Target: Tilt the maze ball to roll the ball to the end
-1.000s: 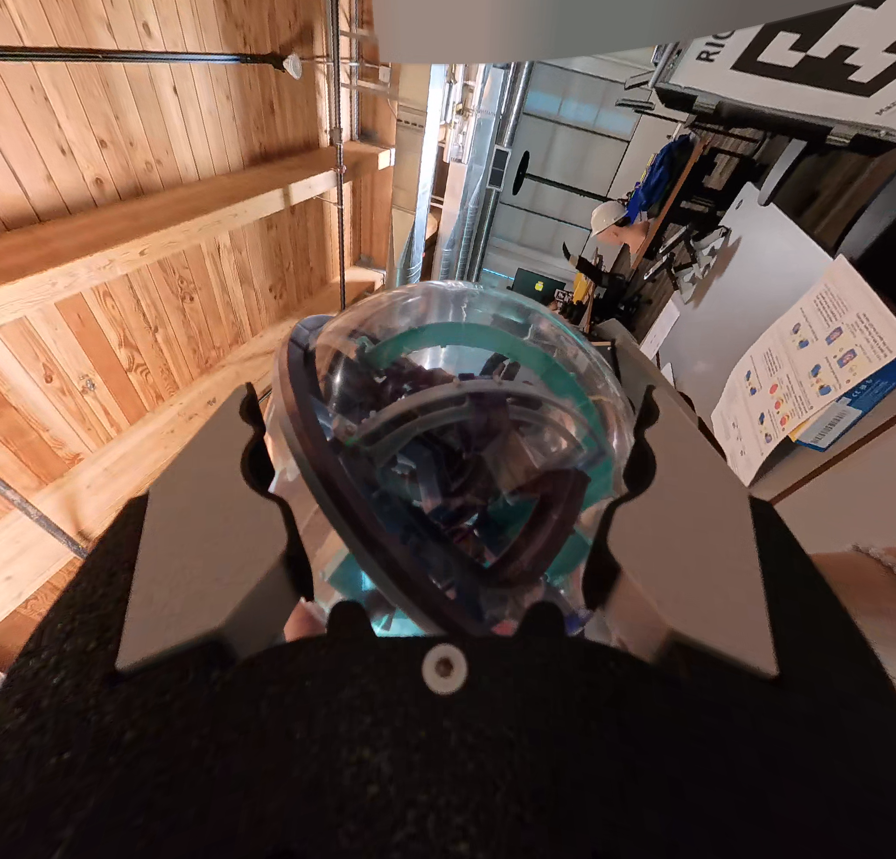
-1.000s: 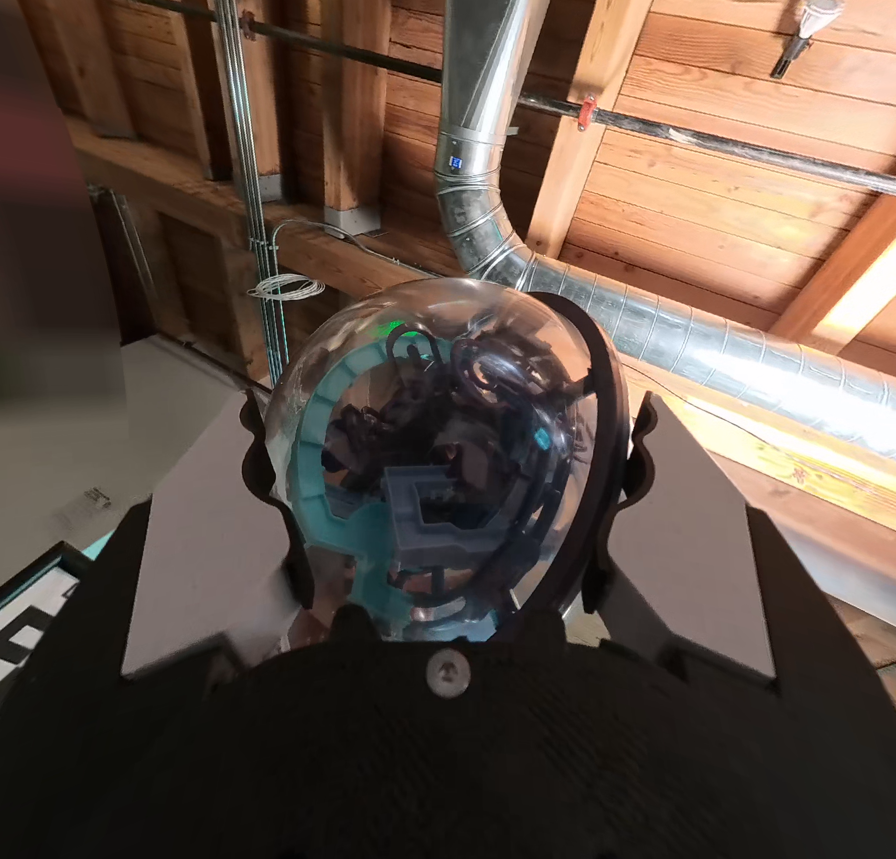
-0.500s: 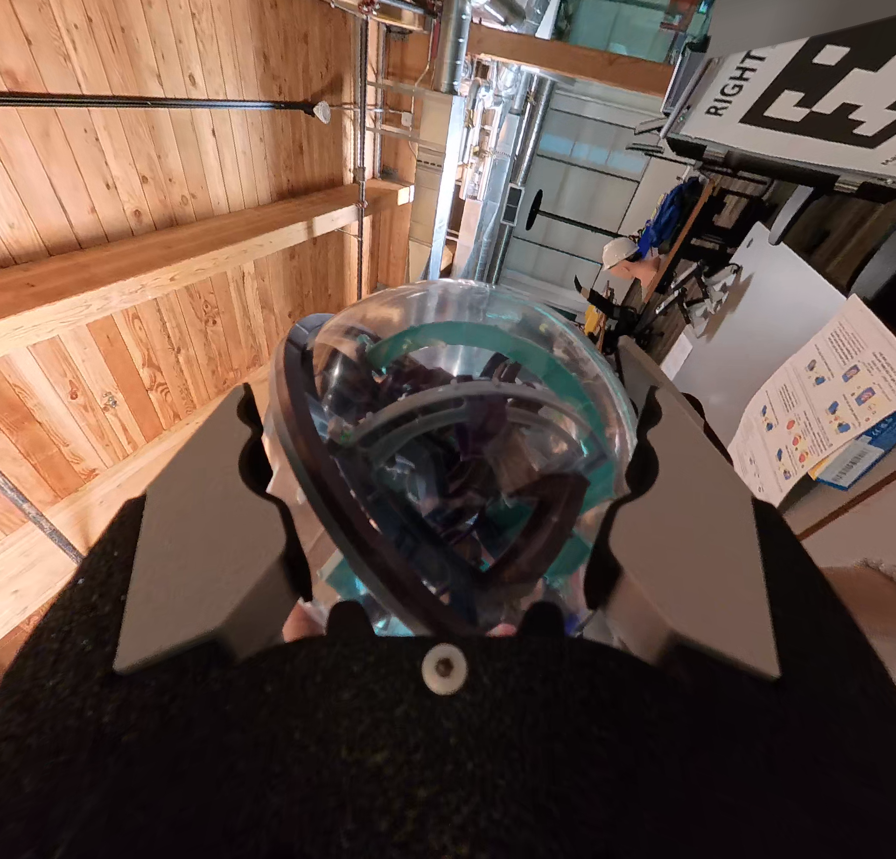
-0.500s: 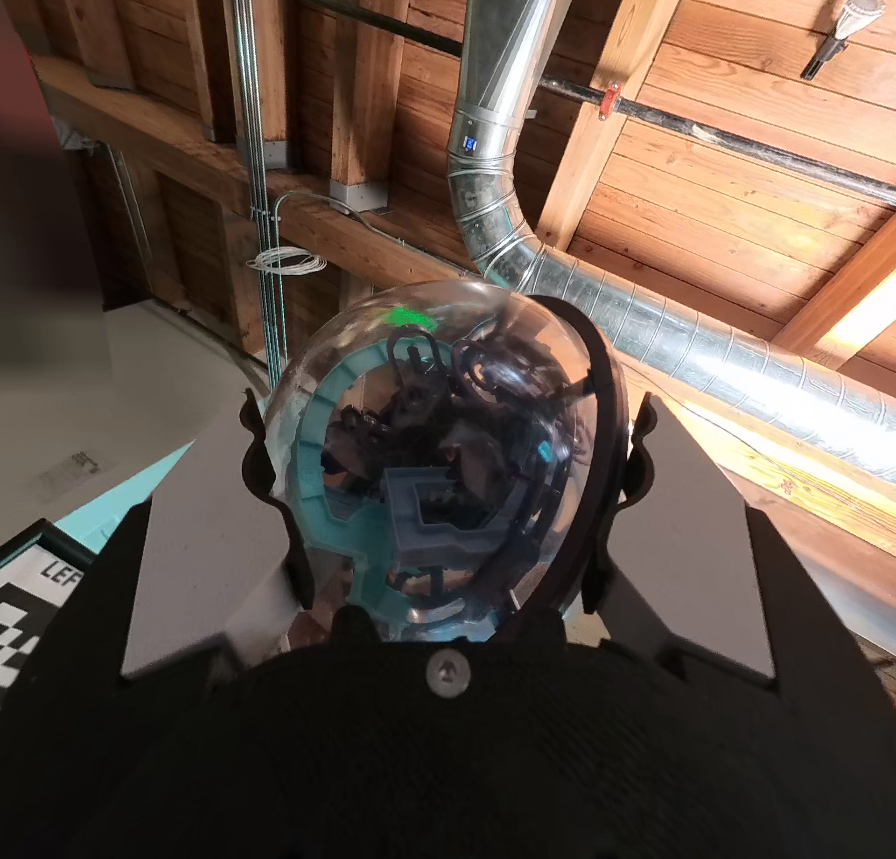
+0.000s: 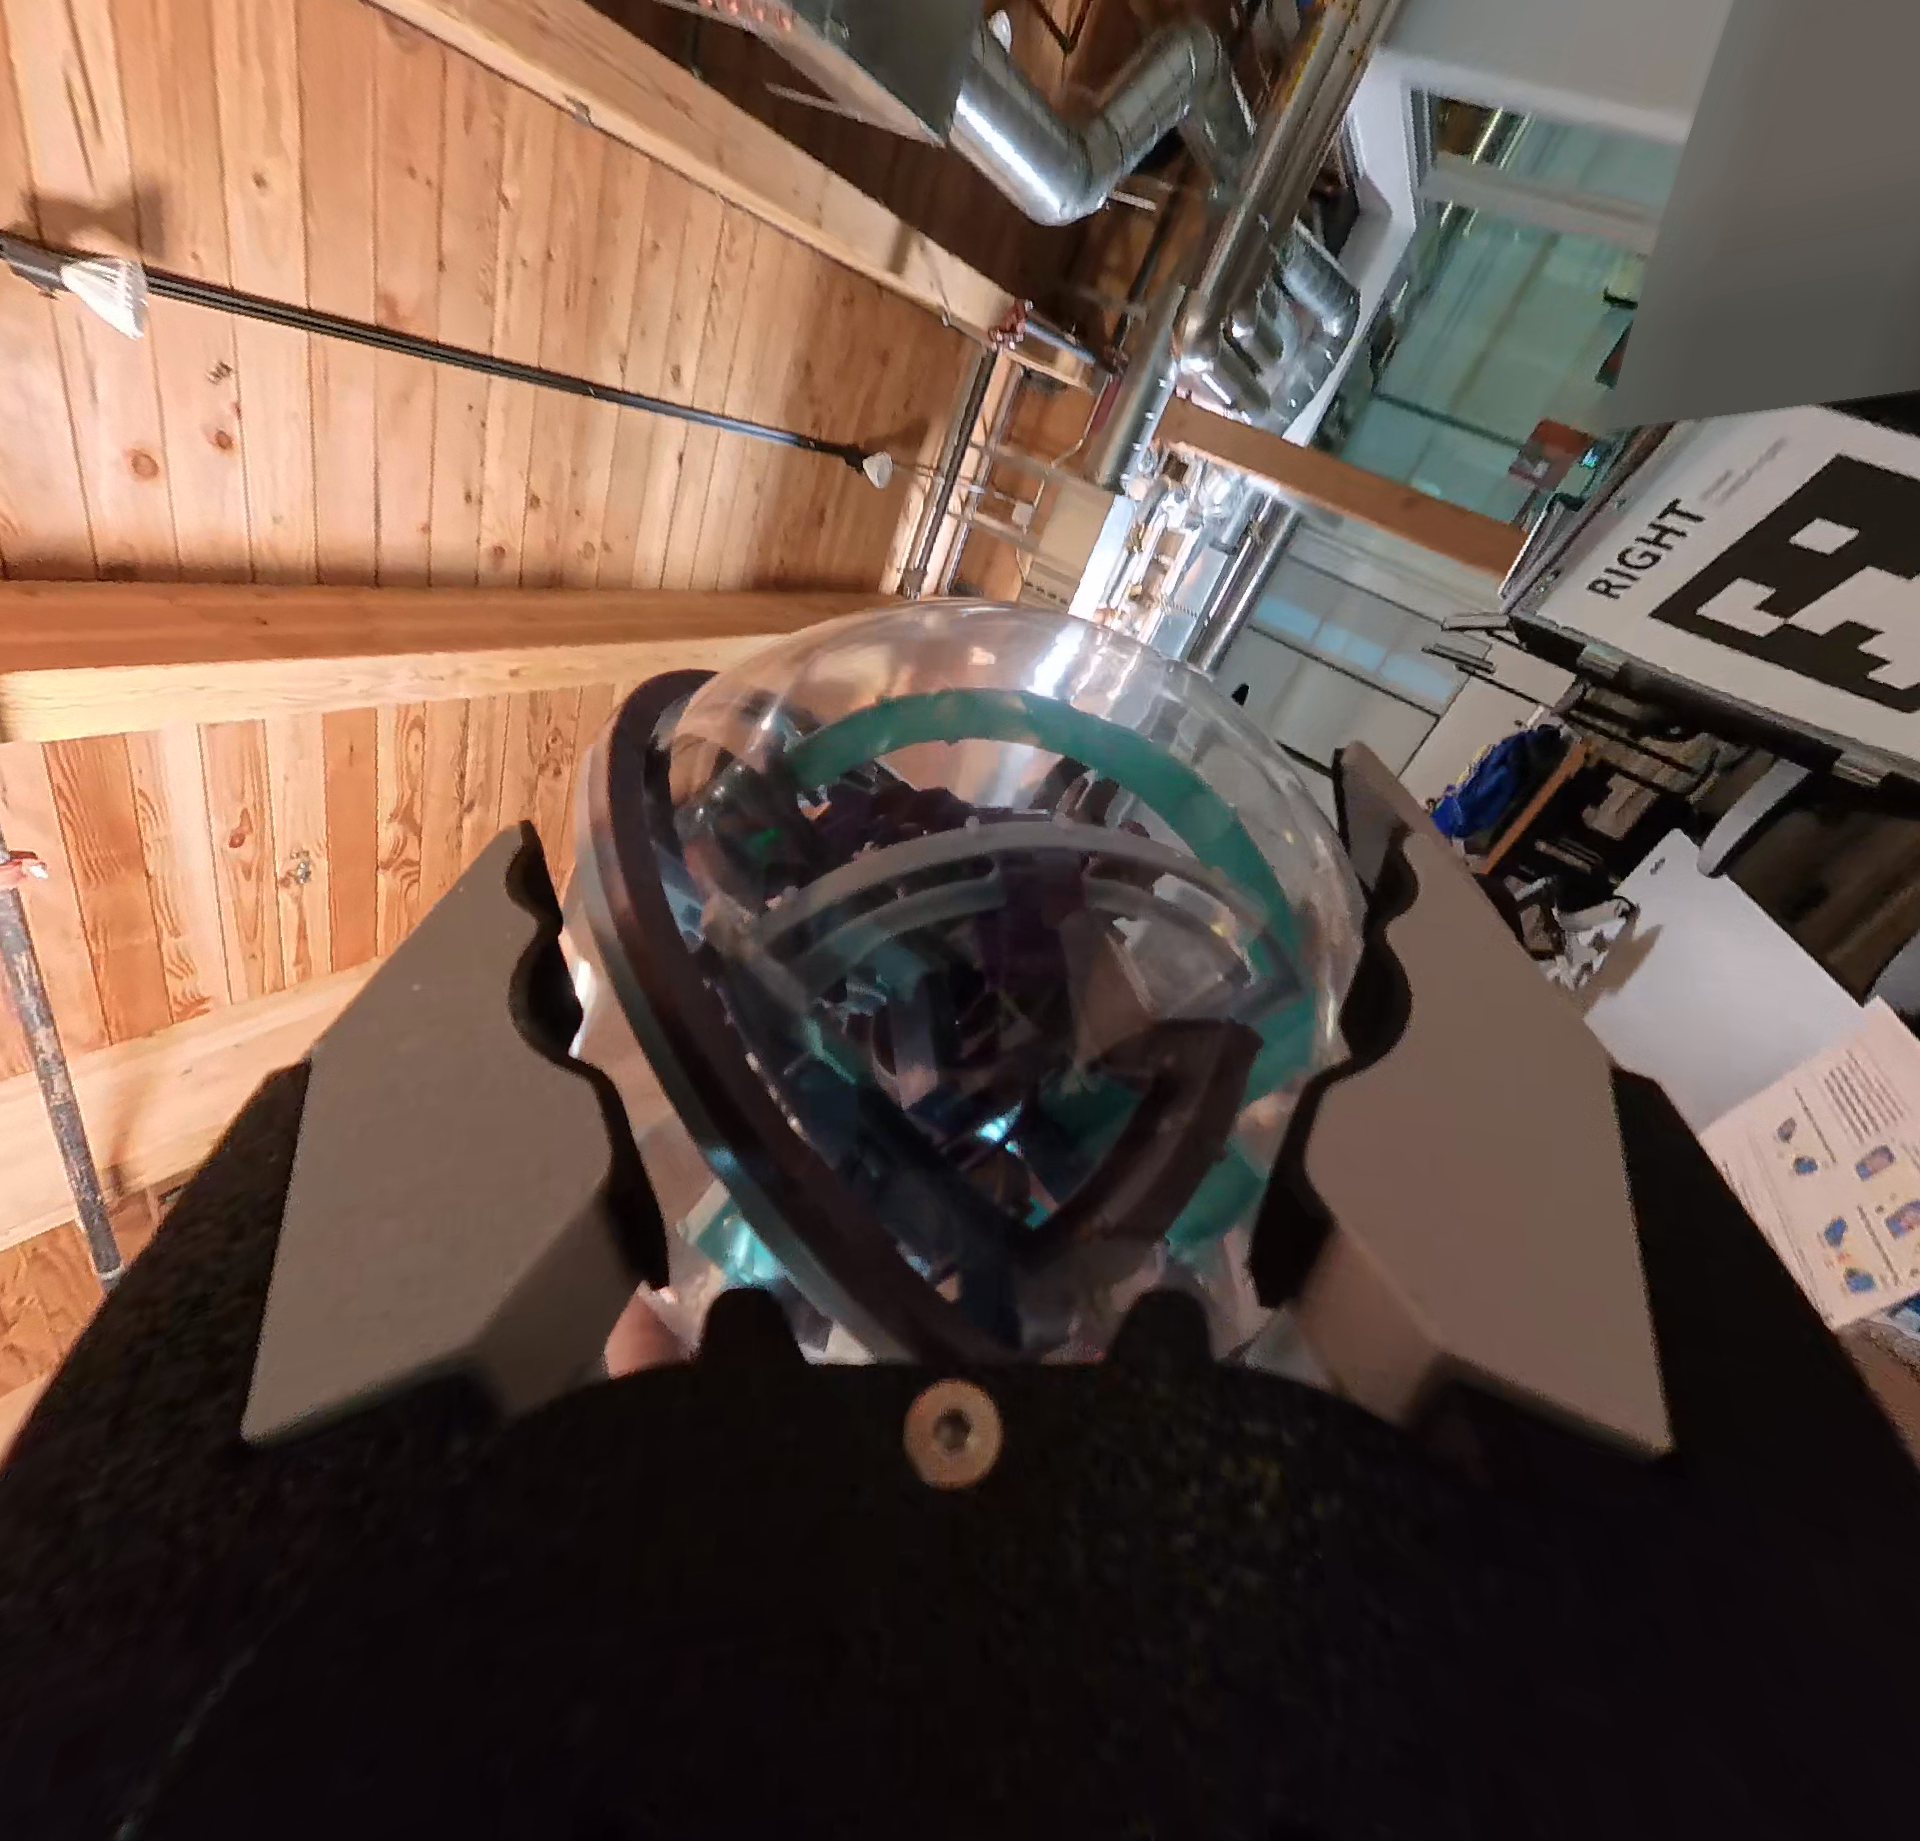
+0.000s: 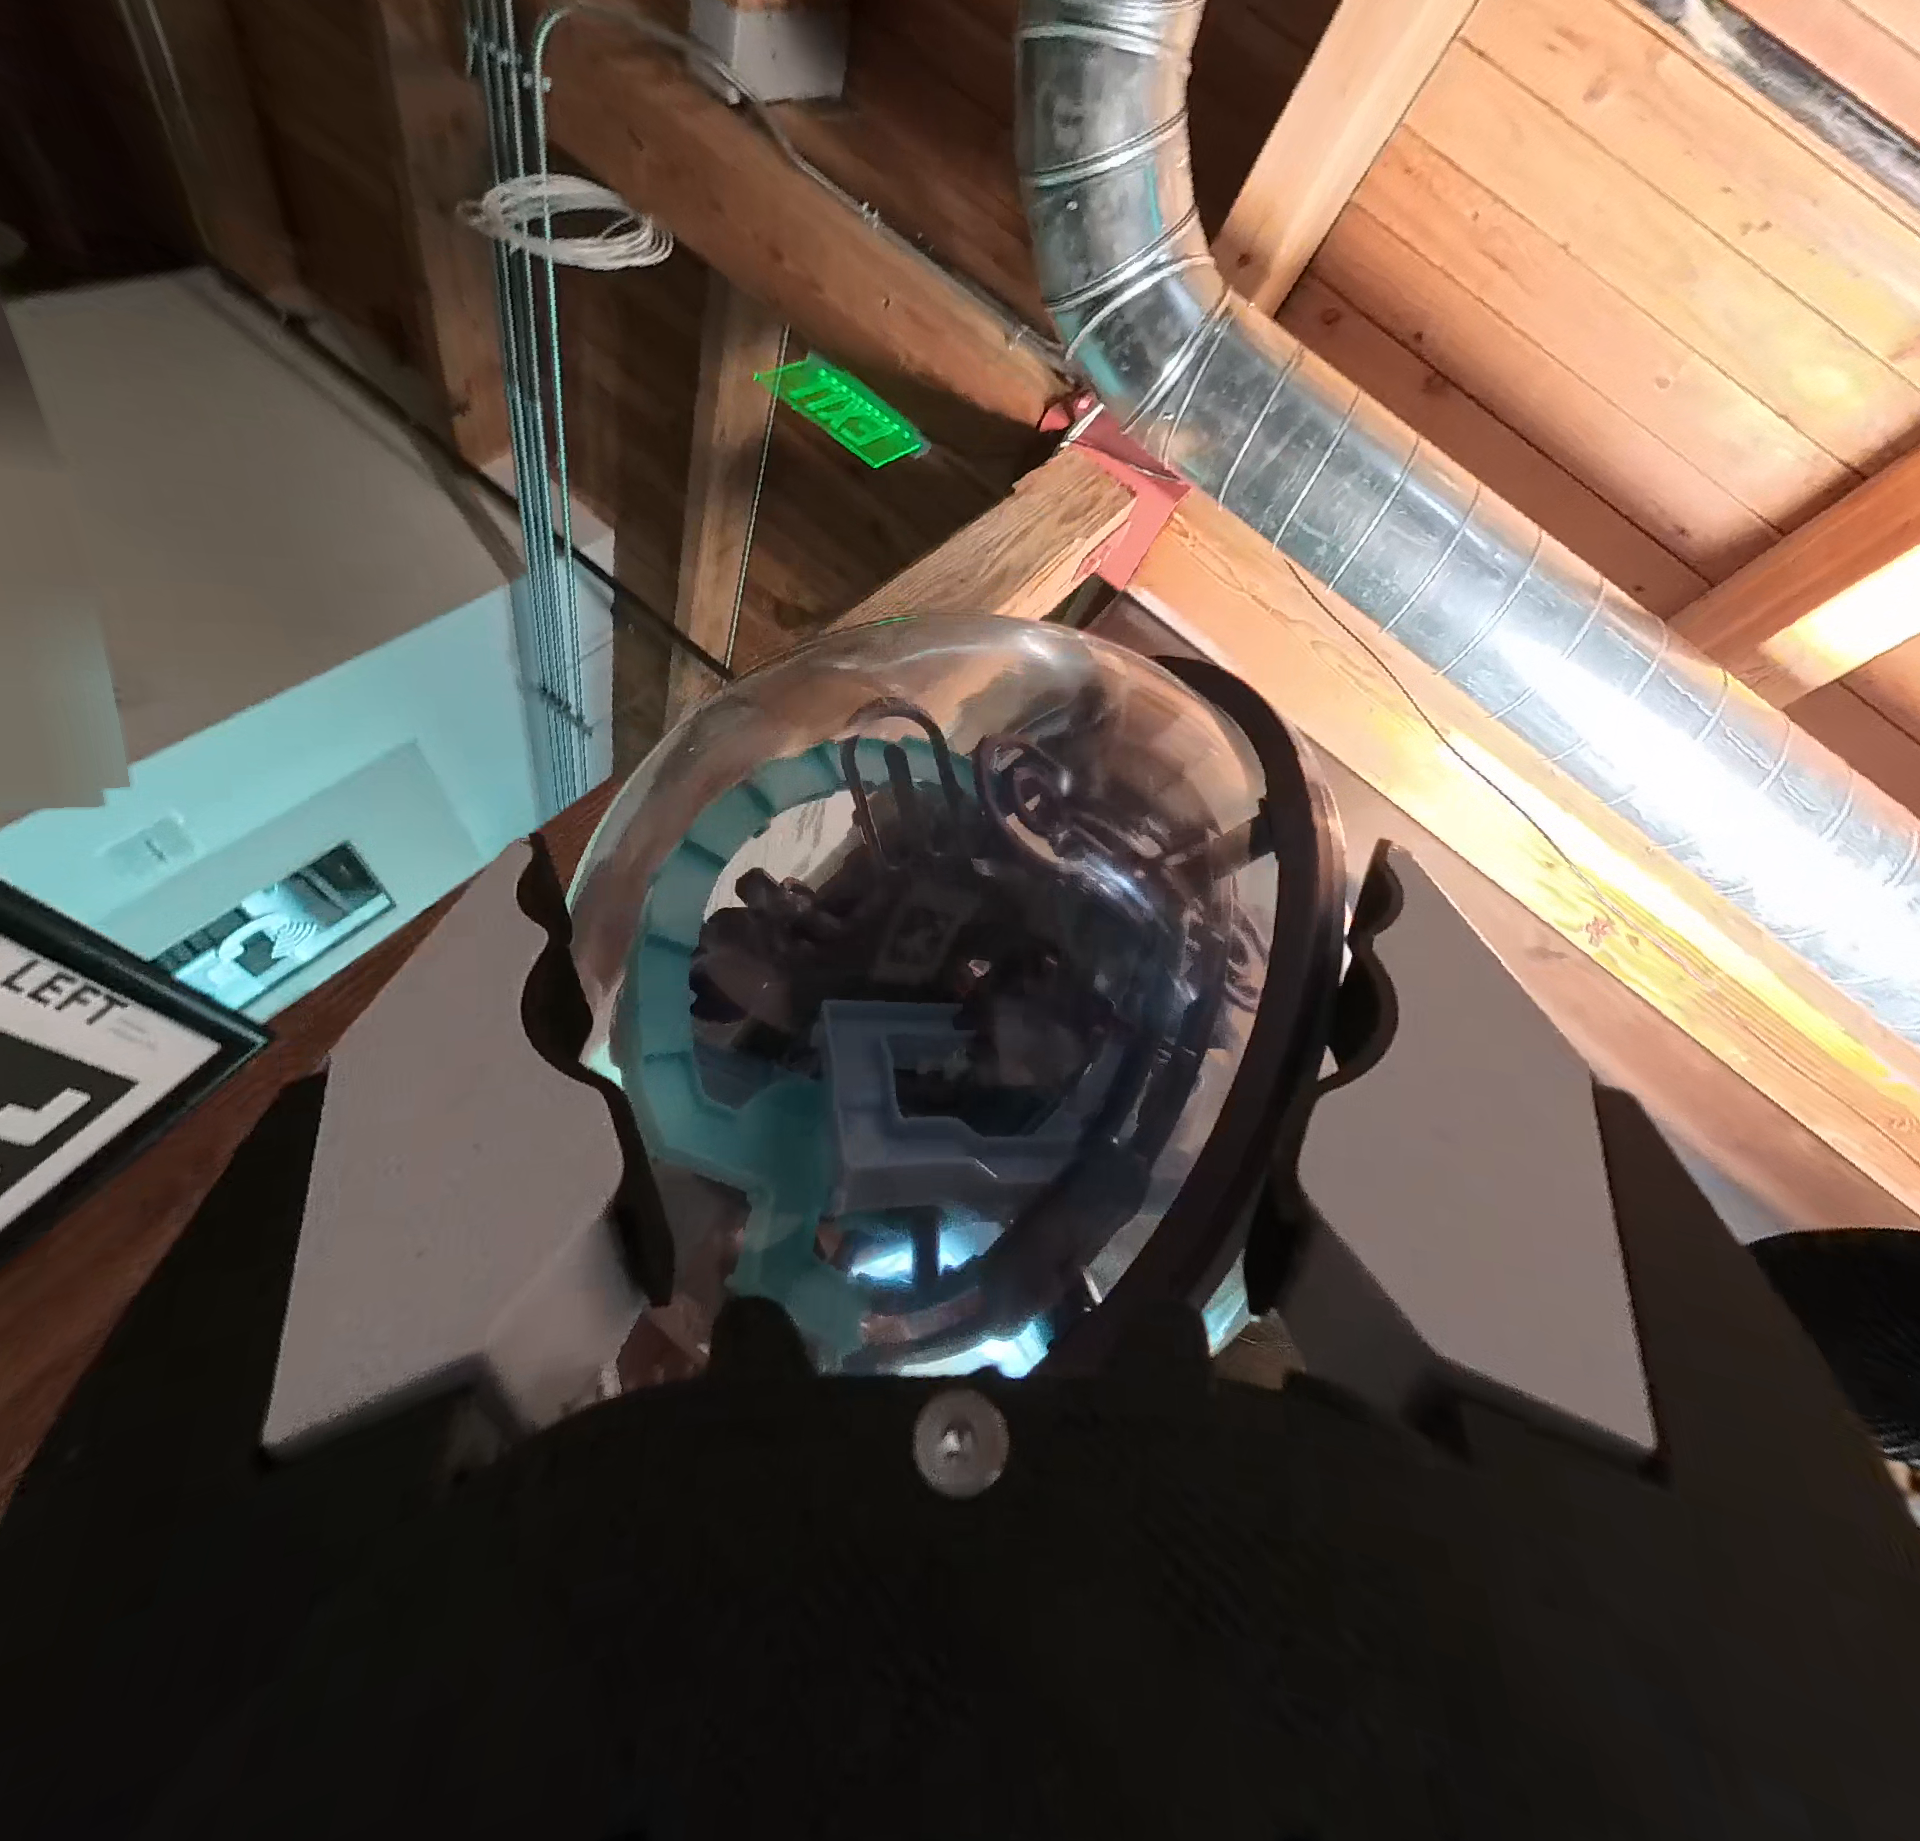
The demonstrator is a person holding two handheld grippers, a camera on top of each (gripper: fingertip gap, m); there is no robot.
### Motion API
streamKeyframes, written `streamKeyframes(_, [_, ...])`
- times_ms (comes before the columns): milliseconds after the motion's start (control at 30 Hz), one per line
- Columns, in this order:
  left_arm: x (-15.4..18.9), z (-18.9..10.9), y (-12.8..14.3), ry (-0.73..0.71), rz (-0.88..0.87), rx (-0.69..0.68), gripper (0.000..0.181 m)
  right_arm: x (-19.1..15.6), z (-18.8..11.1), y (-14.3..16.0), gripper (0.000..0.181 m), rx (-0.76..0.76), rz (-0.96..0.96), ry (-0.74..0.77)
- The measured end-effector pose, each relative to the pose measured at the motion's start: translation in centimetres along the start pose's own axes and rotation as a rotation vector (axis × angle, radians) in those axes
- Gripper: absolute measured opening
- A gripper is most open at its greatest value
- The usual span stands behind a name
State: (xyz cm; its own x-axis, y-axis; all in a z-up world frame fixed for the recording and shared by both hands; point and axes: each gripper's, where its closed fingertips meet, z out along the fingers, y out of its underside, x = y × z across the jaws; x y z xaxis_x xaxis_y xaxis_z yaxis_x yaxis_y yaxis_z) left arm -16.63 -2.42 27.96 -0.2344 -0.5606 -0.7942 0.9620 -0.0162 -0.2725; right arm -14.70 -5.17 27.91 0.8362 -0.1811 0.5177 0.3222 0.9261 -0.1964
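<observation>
The maze ball is a clear sphere with a black ring and teal and grey tracks inside. It is held up in the air, against the ceiling. My left gripper is shut on it, with a grey finger on each side. In the right wrist view the maze ball also sits between the grey fingers, and my right gripper is shut on it. The small rolling ball inside cannot be made out. The right gripper's marker plate shows at the right edge, and the left gripper's marker plate at the left edge.
Wooden ceiling planks and beams and a silver air duct fill the background. A green lit sign hangs from a beam. A white table with a printed leaflet lies at the right of the left wrist view.
Both views have swung across the ceiling, so the two grippers and the maze ball have tilted together. The grip on the ball is unchanged.
</observation>
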Motion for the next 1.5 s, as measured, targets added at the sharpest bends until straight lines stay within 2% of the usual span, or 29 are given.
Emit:
streamKeyframes(200, [-0.1,-0.2,-1.0,-0.024,0.007,0.044,0.146,-0.7,0.9,-0.3,0.144,-0.035,-0.020,-0.038])
streamKeyframes(633, [-2.1,-1.4,-0.2,-0.099,-0.135,0.039,0.146,0.0,1.7,1.7,0.143,-0.161,0.014,0.047])
streamKeyframes(900, [-2.3,-1.5,0.1,-0.106,-0.146,0.034,0.146,0.2,1.6,2.0,0.143,-0.168,0.020,0.053])
streamKeyframes(1067, [-2.8,-1.7,0.7,-0.135,-0.213,0.016,0.146,0.7,1.7,2.6,0.144,-0.215,0.044,0.099])
streamKeyframes(1267, [-3.6,-2.6,3.1,-0.213,-0.385,-0.050,0.147,2.0,0.7,4.4,0.142,-0.320,0.121,0.213])
streamKeyframes(1500, [-2.0,-6.8,9.3,-0.313,-0.540,-0.169,0.147,3.1,-5.1,9.5,0.141,-0.409,0.265,0.357])
